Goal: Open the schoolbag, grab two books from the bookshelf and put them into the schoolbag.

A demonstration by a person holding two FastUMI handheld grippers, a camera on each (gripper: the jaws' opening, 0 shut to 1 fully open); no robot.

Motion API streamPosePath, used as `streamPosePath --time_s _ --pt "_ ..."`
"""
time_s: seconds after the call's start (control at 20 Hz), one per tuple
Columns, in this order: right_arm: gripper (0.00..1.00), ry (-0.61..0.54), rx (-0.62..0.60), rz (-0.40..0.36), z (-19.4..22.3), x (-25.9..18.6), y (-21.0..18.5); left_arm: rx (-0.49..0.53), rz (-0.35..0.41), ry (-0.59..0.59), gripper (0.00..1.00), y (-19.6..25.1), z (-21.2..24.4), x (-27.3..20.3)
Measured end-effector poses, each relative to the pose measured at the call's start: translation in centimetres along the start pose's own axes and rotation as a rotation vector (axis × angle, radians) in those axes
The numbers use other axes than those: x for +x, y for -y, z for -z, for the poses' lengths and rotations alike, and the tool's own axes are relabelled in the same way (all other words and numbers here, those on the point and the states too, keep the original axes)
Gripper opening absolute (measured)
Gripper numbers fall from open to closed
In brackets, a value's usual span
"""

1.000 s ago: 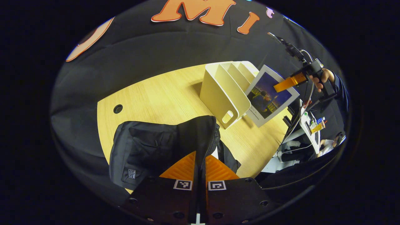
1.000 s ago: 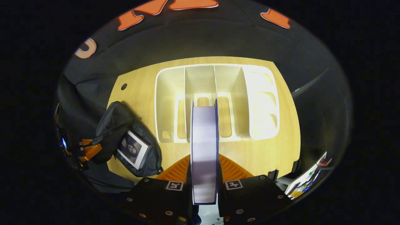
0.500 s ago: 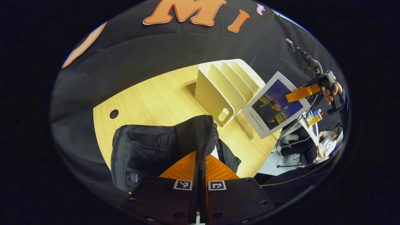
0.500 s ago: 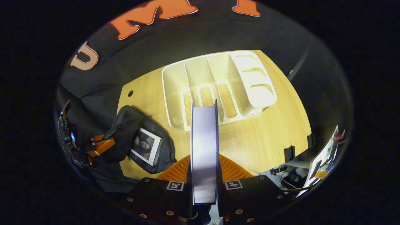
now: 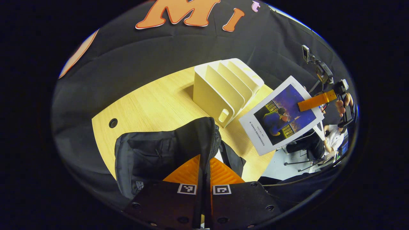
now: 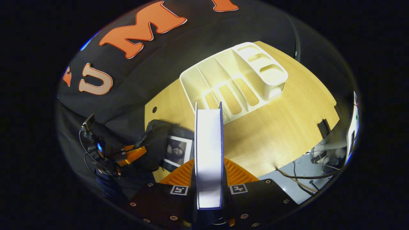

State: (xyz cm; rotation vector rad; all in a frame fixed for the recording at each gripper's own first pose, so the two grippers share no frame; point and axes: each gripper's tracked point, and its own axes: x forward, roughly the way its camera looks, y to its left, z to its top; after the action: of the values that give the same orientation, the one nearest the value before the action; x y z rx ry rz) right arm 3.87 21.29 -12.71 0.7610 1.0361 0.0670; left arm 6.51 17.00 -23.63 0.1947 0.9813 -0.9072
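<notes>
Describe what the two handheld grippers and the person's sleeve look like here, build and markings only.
The left gripper and right gripper each have a black body studded with round screws. Each carries two square black-and-white coded markers, one behind each finger, and the fingers have ribbed inner faces. Seen from afar, the left gripper has thin cables trailing off it. The hand on the right gripper emerges from a dark sleeve.

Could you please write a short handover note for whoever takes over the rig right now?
Left gripper: shut on the schoolbag flap, holding the bag open on the table.
Right gripper: shut on the second book, in the air beside the bookshelf.
Done: bag open, first book inside, shelf emptied.
Left: carry the second book to the bag, put it in, release both.
</notes>
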Motion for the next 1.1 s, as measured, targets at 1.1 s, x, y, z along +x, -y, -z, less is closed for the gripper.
streamPosePath --time_s 1.1 --pt "0.32 -0.003 0.202 -0.409 7.7 16.0 -9.9 -0.056 0.003 0.057 0.05 0.0 -1.3 -1.3"
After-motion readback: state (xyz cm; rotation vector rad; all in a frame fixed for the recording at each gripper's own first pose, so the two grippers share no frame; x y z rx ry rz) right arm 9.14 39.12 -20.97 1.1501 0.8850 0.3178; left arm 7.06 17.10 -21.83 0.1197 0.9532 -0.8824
